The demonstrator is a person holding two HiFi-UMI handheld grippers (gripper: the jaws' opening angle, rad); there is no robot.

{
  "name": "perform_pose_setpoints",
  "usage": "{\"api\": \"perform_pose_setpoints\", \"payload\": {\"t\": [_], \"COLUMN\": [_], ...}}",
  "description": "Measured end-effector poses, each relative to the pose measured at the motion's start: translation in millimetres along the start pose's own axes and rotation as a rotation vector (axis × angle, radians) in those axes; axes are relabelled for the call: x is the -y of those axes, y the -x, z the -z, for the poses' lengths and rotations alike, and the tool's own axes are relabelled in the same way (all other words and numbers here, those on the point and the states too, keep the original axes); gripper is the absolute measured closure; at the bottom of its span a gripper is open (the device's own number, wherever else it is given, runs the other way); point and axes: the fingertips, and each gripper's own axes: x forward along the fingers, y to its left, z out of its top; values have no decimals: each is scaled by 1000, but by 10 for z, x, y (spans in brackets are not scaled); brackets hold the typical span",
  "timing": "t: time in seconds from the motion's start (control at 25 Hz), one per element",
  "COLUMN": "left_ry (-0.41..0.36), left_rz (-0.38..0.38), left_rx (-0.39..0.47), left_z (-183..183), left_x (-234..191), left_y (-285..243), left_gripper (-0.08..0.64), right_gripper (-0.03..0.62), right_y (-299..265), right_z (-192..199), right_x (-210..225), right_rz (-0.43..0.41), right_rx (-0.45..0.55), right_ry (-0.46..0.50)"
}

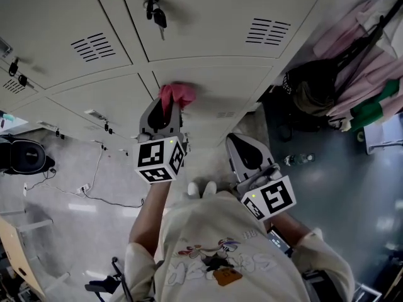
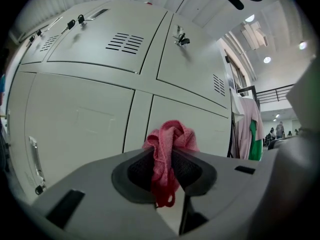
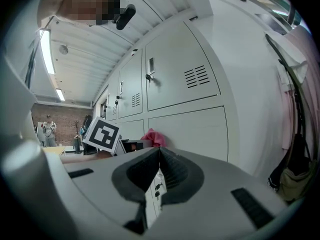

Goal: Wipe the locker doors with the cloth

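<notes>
Mid-wipe, your left gripper (image 1: 165, 109), jaws clamped on the pink cloth (image 1: 178, 95), holds it at a lower locker door (image 1: 220, 83), right gripper (image 1: 237, 141) closed and empty; a sweep across the panel looks due next.

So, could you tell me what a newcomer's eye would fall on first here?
The pink cloth, pinched in the left gripper and held up to the pale locker doors, stands out first. Next come the keys hanging in an upper door and the pink and green clothes hanging at the right.
</notes>
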Motion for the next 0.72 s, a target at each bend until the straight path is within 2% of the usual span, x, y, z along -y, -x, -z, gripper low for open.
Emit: {"api": "perform_pose_setpoints", "payload": {"t": [0.4,0.72], "left_ry": [-20,-48], "left_rz": [-55,-117], "left_rx": [-11,-9], "left_z": [78,195], "left_x": [-246,-350], "left_y": [84,125], "left_gripper": [463,463], "right_gripper": [584,584], "right_y": [-13,40], "right_z": [22,13], "right_x": [-56,-29], "right_rz": [-4,26], "right_rx": [-6,-9], "right_ry": [2,6]}}
